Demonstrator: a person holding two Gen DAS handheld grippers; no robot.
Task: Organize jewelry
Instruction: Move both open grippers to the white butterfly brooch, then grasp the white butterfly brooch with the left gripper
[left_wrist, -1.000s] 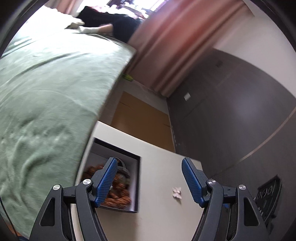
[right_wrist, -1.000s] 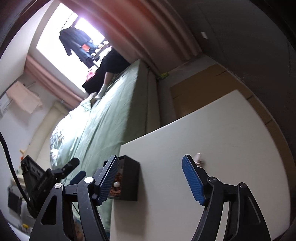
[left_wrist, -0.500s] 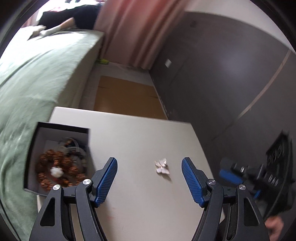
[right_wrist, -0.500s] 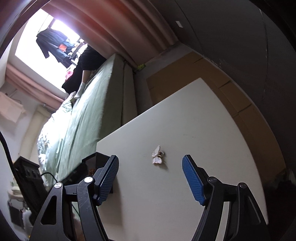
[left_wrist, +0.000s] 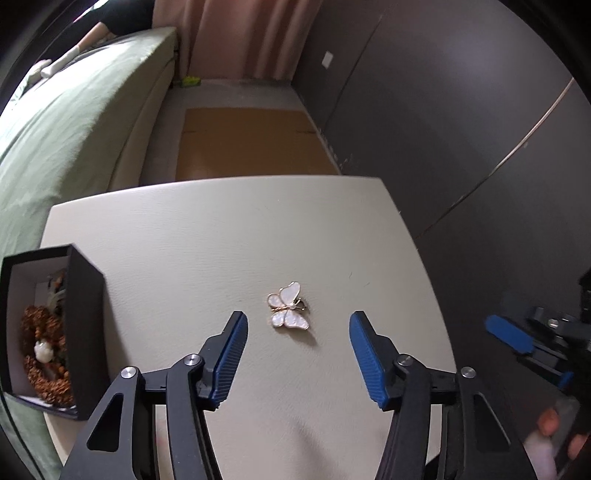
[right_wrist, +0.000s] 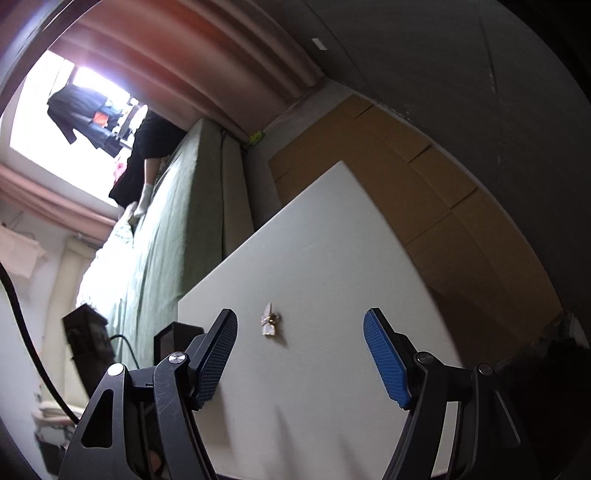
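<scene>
I'm looking down the left gripper (left_wrist: 297, 341) and its jaws are closing in right now, but they're gripping nothing yet. The brooch (left_wrist: 288, 310), a little white butterfly with gold edging, is lying flat on the desk (left_wrist: 221, 229) just past the tips, roughly centred between the two blue pads (left_wrist: 231, 356), closer to the left one. Neither pad is touching it.

Off to the left of those jaws the black box (left_wrist: 86, 325) is sitting at the desk's edge, open on top, with brown beads (left_wrist: 40, 354) and something small and white piled inside. Can't make out more than that, it's blurry there.

The right gripper (right_wrist: 299, 354) is hanging released, jaws spread wide with nothing in them. From its camera the brooch (right_wrist: 269, 325) is ahead of the tips, nearer the left pad, and seen edge-on so the shape is hard to read. The box corner (right_wrist: 173, 338) is peeking out behind the left finger. In the left view that right gripper (left_wrist: 517, 339) is showing far right, off the desk's edge.

Beyond the desk there's a green bed (left_wrist: 74, 122) and cardboard (left_wrist: 251, 140) on the floor.
</scene>
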